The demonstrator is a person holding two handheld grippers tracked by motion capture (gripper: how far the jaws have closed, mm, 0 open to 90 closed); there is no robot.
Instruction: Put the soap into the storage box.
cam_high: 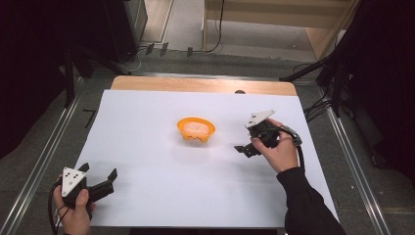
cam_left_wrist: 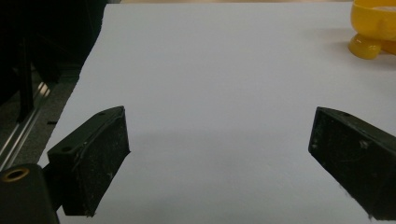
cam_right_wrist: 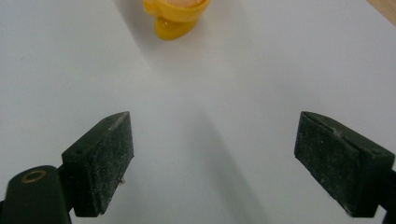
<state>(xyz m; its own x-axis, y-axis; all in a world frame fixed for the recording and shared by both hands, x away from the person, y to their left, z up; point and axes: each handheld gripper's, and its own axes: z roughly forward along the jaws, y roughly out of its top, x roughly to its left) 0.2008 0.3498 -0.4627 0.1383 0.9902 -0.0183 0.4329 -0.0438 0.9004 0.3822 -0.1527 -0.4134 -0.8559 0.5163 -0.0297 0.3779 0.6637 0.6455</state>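
Note:
An orange bowl (cam_high: 195, 129) with something pale inside stands near the middle of the white sheet (cam_high: 147, 147). My left gripper (cam_high: 99, 171) is low at the front left corner, open and empty, and it points toward the bowl. My right gripper (cam_high: 243, 139) hovers just right of the bowl, open with nothing between its jaws. In the left gripper view the gripper (cam_left_wrist: 219, 158) spreads wide over bare sheet, and the bowl (cam_left_wrist: 373, 28) is far off at the top right. In the right gripper view the gripper (cam_right_wrist: 215, 158) is open too, with the bowl (cam_right_wrist: 176, 14) ahead at the top edge.
The white sheet covers a wooden table (cam_high: 195, 84) whose far strip shows bare. Metal rails (cam_high: 44, 156) run along both sides. Black stands and cables (cam_high: 333, 73) crowd the back right, and dark equipment (cam_high: 117, 29) sits at the back left.

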